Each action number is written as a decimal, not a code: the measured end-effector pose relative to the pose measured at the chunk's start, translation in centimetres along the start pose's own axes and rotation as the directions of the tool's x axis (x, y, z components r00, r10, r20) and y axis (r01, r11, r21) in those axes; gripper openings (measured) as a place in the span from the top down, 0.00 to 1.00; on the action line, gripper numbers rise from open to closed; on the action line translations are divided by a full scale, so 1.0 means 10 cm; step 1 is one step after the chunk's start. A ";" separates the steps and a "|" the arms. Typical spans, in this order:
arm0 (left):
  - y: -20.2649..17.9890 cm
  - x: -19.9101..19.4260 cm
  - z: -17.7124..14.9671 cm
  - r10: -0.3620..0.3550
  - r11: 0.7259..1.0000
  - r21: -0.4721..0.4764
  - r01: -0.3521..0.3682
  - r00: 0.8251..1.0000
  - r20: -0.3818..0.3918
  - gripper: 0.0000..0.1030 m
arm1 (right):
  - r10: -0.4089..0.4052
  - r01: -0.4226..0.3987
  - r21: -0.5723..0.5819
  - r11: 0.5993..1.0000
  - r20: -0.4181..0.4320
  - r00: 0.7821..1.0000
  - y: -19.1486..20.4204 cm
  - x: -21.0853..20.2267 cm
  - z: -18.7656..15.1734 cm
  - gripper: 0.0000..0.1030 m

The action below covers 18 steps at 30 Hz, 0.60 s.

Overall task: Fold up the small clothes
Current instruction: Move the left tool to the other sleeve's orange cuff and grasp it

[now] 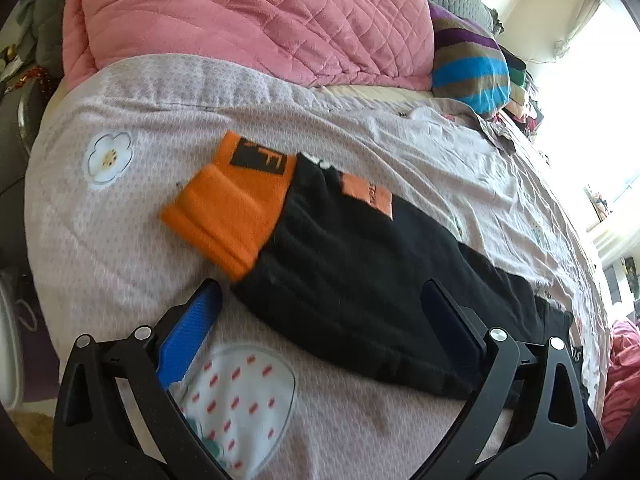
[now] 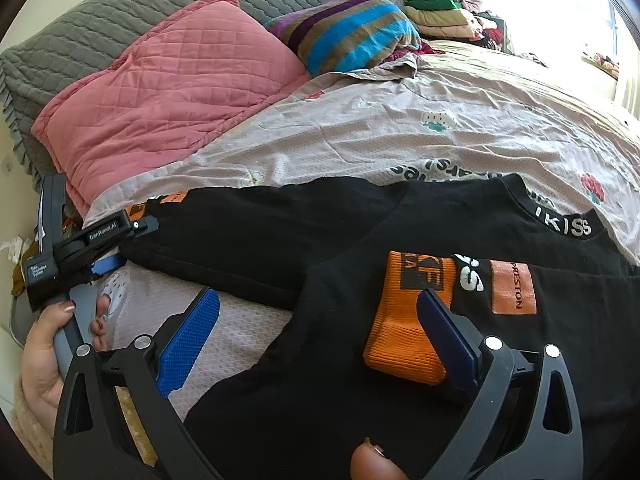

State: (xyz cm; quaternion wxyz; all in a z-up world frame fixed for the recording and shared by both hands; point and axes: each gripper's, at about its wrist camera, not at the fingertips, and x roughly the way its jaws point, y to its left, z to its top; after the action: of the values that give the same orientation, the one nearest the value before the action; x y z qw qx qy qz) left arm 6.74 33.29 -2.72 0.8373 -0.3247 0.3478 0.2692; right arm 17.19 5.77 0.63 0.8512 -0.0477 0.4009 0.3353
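Note:
A black sweatshirt [image 2: 400,360] lies flat on the bed, with a collar [image 2: 564,226] lettered IKISS and an orange patch [image 2: 514,288]. One sleeve is folded across the body, its orange cuff [image 2: 404,320] lying beside my right gripper's right finger. My right gripper [image 2: 320,340] is open over the shirt's side edge. The other sleeve [image 1: 380,292] stretches out to the left and ends in an orange cuff [image 1: 232,204]. My left gripper [image 1: 320,320] is open, low over this sleeve, its blue pad [image 1: 192,332] on the sheet beside it. A hand holds the left gripper [image 2: 132,244] in the right wrist view.
A pinkish-grey printed sheet [image 2: 400,132] covers the bed. At its head lie a pink quilted pillow [image 2: 168,92], a striped cushion [image 2: 352,28] and a grey quilt [image 2: 120,8]. Folded clothes [image 2: 440,12] are piled at the far corner. The bed edge runs along the left.

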 end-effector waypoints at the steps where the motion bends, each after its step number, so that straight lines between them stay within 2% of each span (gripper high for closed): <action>1: 0.00 0.02 0.03 0.005 1.000 0.004 -0.005 1.000 0.006 0.09 | -0.001 0.001 0.003 1.000 0.000 1.000 -0.01 0.00 0.00 0.04; 7: -0.05 0.15 0.19 0.049 0.999 0.024 -0.049 0.999 0.018 0.09 | -0.006 0.006 0.018 1.000 -0.001 1.000 -0.06 0.02 0.00 0.04; 10: -0.07 0.19 0.25 0.061 0.998 0.033 -0.062 0.998 0.032 0.18 | -0.007 0.007 0.021 1.000 0.003 1.000 -0.06 0.02 0.00 0.04; 12: -0.06 0.22 0.29 0.056 0.998 0.028 -0.057 0.998 0.035 0.34 | -0.006 0.006 0.024 1.000 0.006 1.000 -0.07 0.02 0.01 0.04; 13: -0.06 0.23 0.31 0.043 0.999 0.027 -0.044 0.998 0.038 0.37 | -0.004 0.004 0.026 1.000 0.008 1.000 -0.07 0.02 0.01 0.04; 15: -0.06 0.23 0.33 0.021 0.999 0.032 -0.022 0.998 0.051 0.53 | -0.003 0.003 0.031 1.000 0.012 1.000 -0.07 0.02 0.02 0.04; 16: -0.06 0.22 0.34 0.016 0.999 0.033 -0.018 0.998 0.058 0.58 | -0.001 0.001 0.033 0.999 0.014 1.000 -0.08 0.01 0.02 0.04; 18: -0.07 0.19 0.33 -0.003 0.999 0.037 0.000 0.997 0.074 0.86 | 0.002 -0.002 0.037 0.999 0.017 1.000 -0.08 0.00 0.02 0.04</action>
State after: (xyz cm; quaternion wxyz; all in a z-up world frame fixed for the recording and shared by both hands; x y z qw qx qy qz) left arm 9.73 35.70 -2.05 0.8557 -0.2990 0.3213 0.2739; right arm 17.77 5.21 0.61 0.8550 -0.0288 0.3996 0.3292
